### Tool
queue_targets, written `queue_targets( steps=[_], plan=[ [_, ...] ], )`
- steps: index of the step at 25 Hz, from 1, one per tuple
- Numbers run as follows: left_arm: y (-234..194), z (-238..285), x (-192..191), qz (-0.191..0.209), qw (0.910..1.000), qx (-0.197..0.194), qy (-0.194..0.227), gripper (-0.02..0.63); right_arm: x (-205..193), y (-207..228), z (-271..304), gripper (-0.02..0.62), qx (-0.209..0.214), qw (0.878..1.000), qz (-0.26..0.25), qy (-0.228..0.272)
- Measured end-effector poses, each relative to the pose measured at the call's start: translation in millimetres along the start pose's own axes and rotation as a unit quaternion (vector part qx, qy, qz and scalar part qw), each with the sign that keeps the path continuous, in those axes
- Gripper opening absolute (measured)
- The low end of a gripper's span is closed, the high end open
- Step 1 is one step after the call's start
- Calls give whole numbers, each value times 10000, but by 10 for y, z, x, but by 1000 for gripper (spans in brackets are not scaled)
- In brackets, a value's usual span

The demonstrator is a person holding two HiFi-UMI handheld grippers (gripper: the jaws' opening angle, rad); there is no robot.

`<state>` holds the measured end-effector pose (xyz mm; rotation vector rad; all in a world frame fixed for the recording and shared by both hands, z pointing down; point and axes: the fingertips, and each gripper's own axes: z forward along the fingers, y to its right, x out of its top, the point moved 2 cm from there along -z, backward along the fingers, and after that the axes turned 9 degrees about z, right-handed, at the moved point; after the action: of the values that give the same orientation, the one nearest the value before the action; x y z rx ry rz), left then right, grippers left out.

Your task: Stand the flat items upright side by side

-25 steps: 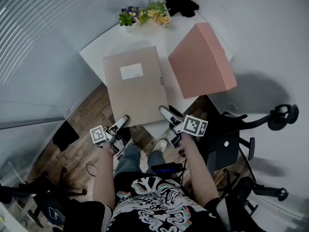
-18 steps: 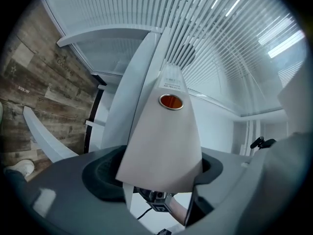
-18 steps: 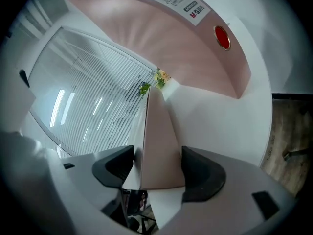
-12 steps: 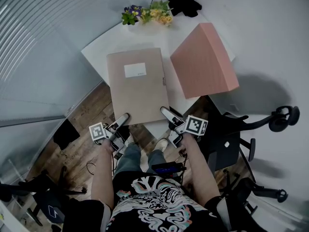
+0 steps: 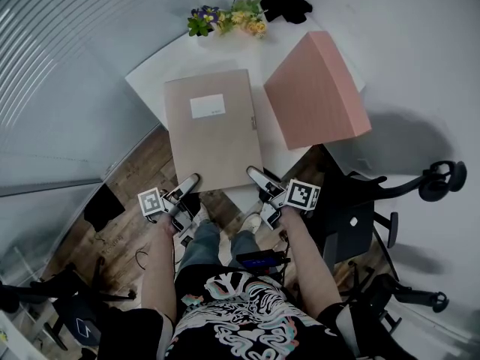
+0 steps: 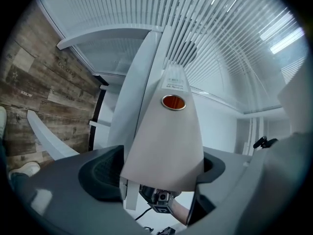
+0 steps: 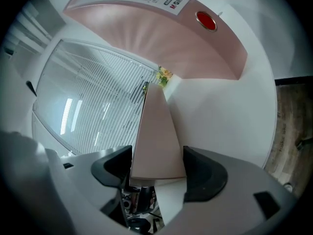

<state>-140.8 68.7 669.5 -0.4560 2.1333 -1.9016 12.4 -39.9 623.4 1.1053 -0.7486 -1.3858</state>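
Here's the white table (image 5: 154,77) running from the centre to the top of the head view. On it the beige binder (image 5: 214,137) lies flat in the middle, its near edge poking out past the table's edge. The pink binder (image 5: 315,92) lies flat too, just to its right, with a clear gap between them.

Lower left now: the left gripper (image 5: 193,180) has that beige binder's near left corner between its jaws. They've just been opening, yet the pads sit against its sides. At lower right, the right gripper (image 5: 253,172) has just been closing, and its wide-set jaws clamp the near right corner.

Flowers (image 5: 225,19) sit at the top edge, with a dark bundle (image 5: 283,6) beside them.
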Motion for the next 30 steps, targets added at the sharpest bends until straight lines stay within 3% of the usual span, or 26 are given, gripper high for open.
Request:
queue_targets(
  steps=[4, 10, 14, 17, 22, 27, 30],
  plan=[
    [-55, -3, 25, 204, 9995, 251, 56, 453, 32, 4, -1, 322, -12, 9999, 36, 140],
    [102, 28, 110, 781, 9947, 673, -8, 457, 125, -47, -23, 318, -38, 9990, 237, 384],
    [162, -112, 336, 1122, 9864, 1150, 361, 457, 192, -73, -54, 316, -76, 9989, 147, 444],
    [259, -216, 466, 1727, 9721, 1557, 319, 457, 247, -95, -101, 316, -107, 9987, 103, 483],
    [513, -157, 639, 2669, 9443, 1924, 98, 456, 327, -185, -156, 316, -209, 9977, 57, 650],
    [805, 18, 711, 3438, 9175, 1998, -6, 456, 352, -310, -145, 316, -413, 9968, -340, 598],
    [907, 156, 638, 3824, 9011, 2019, -306, 456, 375, -394, -156, 316, -518, 9954, -532, 599]
  ],
)
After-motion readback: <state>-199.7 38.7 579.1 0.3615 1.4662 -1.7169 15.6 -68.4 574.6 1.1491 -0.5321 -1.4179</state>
